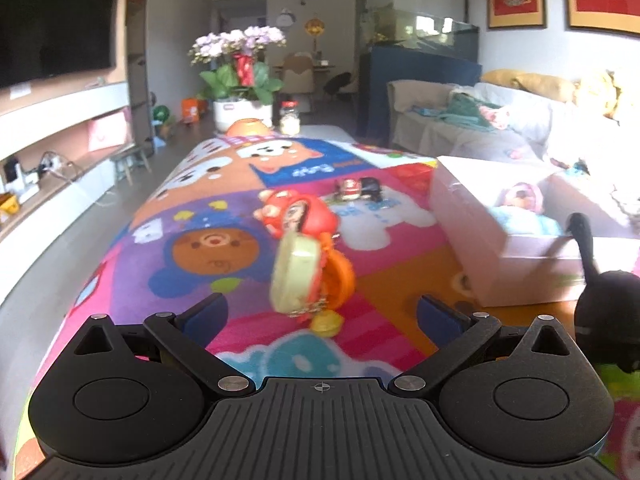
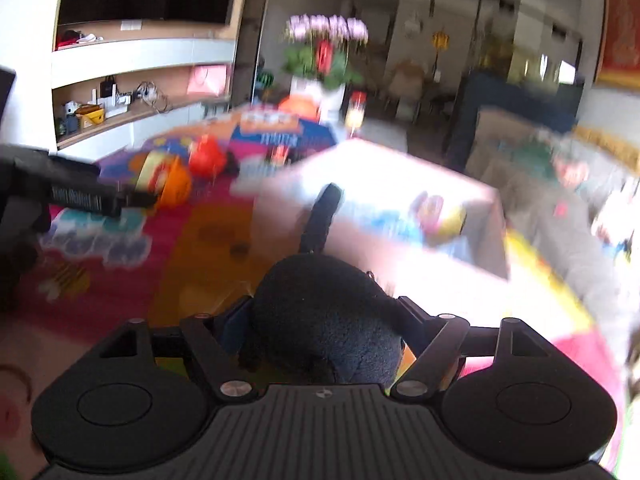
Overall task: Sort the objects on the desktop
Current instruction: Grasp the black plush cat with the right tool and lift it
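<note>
one tool (image 2: 320, 320) clamps black plush (image 2: 320, 320), box rim (image 2: 360, 152) ahead

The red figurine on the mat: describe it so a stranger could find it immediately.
Start at the cartoon-print mat covering the table. Left of the white box, past the orange-and-cream toy, sits the red figurine. It is bigger than the two small toy cars behind it.
</note>
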Tool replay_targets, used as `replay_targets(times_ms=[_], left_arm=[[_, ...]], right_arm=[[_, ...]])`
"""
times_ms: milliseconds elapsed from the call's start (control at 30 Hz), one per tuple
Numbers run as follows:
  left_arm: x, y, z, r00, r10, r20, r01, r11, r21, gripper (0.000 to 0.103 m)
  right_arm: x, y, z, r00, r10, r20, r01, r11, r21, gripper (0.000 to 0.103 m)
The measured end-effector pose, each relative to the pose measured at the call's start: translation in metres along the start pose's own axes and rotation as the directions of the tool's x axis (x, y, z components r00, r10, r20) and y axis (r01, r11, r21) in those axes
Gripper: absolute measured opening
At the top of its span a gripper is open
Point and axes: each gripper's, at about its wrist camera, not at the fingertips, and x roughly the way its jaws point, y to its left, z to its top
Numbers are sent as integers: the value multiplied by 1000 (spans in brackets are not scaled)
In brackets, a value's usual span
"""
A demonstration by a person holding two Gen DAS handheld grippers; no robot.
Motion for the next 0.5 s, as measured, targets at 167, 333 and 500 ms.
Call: replay_targets(times_ms=[167, 333, 500], left_arm=[[-10, -27, 8, 995, -98, 25, 96, 993, 71, 103], [-1, -42, 1, 997, -72, 6, 71, 987, 142, 103], [12, -28, 1, 999, -40, -18, 41, 994, 99, 103]], right_arm=[[-21, -28, -15, 990, 130, -54, -121, 983, 140, 88], [-40, -54, -29, 987, 160, -7, -152, 949, 277, 98], [-36, -64, -35, 994, 76, 79, -101, 924, 370, 99]])
